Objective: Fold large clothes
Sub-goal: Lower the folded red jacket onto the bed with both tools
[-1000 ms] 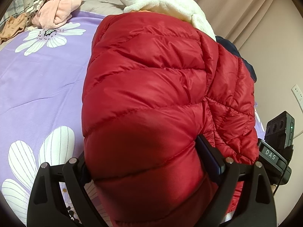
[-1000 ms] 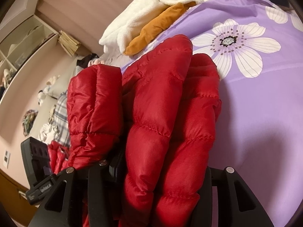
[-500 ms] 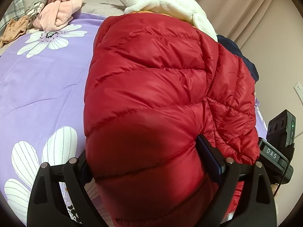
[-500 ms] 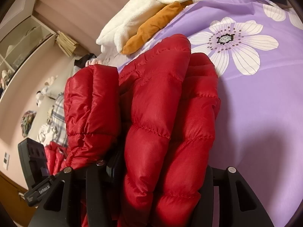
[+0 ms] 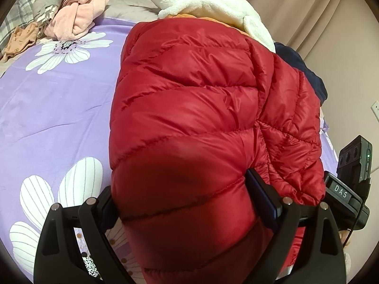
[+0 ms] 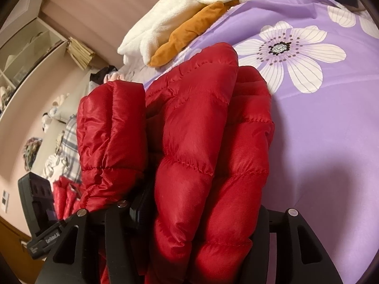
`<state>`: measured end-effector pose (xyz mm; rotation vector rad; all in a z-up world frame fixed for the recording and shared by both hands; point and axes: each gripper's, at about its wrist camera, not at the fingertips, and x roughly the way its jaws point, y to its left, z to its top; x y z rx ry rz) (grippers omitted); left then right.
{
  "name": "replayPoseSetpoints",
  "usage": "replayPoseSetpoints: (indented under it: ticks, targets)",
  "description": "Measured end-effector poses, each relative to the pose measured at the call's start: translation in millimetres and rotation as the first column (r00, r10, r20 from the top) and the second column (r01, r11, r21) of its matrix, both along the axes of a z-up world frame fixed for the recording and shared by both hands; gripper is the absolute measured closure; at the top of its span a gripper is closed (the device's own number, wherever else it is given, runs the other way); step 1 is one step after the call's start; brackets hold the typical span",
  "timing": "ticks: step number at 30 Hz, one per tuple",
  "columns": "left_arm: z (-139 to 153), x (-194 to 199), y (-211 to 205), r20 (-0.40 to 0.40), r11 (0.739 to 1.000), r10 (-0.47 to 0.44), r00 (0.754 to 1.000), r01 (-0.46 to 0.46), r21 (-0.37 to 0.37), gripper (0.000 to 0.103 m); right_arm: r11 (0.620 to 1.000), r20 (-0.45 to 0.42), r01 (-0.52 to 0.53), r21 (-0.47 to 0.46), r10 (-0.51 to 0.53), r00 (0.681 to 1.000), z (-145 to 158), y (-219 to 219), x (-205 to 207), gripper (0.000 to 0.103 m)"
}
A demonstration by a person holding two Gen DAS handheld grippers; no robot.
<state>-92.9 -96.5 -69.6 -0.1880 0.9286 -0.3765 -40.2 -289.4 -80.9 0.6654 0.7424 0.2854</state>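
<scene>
A red quilted puffer jacket (image 5: 194, 118) is bunched between my two grippers above a purple flowered bedsheet (image 5: 52, 108). My left gripper (image 5: 184, 203) is shut on a thick fold of the jacket, which fills the space between its black fingers. My right gripper (image 6: 201, 213) is shut on another thick fold of the jacket (image 6: 201, 142), which hides its fingertips. The right gripper's body shows at the right edge of the left wrist view (image 5: 350, 184). The left gripper's body shows at the left edge of the right wrist view (image 6: 38, 203).
A white fleece (image 5: 213, 4) over an orange garment lies at the far end of the bed. Pink and plaid clothes (image 5: 75, 16) are heaped at the far left. A dark blue garment (image 5: 300, 71) lies right of the jacket. Shelves (image 6: 26, 54) line the wall.
Both grippers have moved slightly with the jacket, still clamped on it. The bedsheet and far clothes have shifted a little in both views.
</scene>
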Motion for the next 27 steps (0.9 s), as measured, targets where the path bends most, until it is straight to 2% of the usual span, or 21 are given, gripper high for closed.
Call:
replayPoseSetpoints:
  ticks: [27]
  targets:
    - [10.4, -14.6, -4.2, 0.005, 0.996, 0.036, 0.999, -0.036, 0.082, 0.009, 0.997, -0.038, 0.011, -0.079, -0.014, 0.999, 4.8, 6.2, -4.1, 0.043]
